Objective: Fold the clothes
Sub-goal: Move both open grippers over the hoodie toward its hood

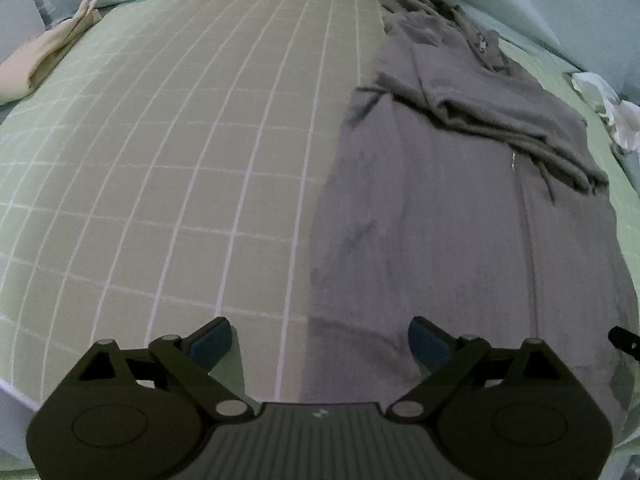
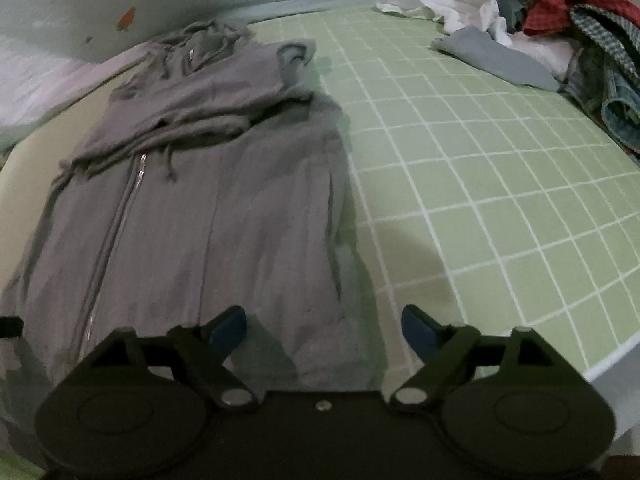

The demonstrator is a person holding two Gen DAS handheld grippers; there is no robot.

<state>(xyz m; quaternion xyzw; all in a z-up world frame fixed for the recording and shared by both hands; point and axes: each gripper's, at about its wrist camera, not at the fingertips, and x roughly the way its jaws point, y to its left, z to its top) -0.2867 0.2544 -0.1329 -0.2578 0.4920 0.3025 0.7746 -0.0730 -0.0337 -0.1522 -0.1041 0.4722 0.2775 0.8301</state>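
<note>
Lying flat on a green gridded mat [image 1: 160, 184], a grey zip hoodie [image 1: 440, 220] has its sleeves folded across the chest. Left gripper [image 1: 320, 344] and right gripper [image 2: 324, 332] hover at its near hem, fingers wide, holding nothing. Mixed clothes [image 2: 560, 32] are piled far right.

Grey zip hoodie [image 2: 208, 216], flat on green grid mat, sleeves folded across chest

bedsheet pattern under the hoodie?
Light green bedsheet with a white grid of squares; clearest in the right wrist view, beside the grey hoodie.
</note>
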